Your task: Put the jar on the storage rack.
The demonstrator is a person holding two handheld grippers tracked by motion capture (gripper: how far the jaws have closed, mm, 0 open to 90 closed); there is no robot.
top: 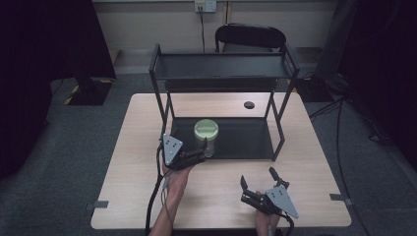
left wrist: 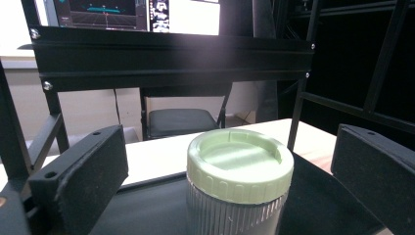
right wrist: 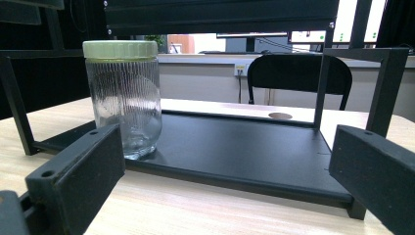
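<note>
A ribbed glass jar (top: 207,135) with a pale green lid stands upright on the left part of the black rack's lower shelf (top: 246,140). My left gripper (top: 200,151) is open at the shelf's front edge. In the left gripper view the jar (left wrist: 240,176) sits close between the two jaws, which stand wide apart and clear of it. My right gripper (top: 257,177) is open over the table's front right with nothing between its fingers. From the right gripper view the jar (right wrist: 124,98) is farther off on the left, on the lower shelf (right wrist: 235,142).
The rack's upper shelf (top: 221,66) overhangs the lower one on thin black posts. A small black disc (top: 249,104) lies on the wooden table (top: 142,196) behind the rack. A black chair (top: 250,37) stands beyond the table. Bare tabletop lies at the front.
</note>
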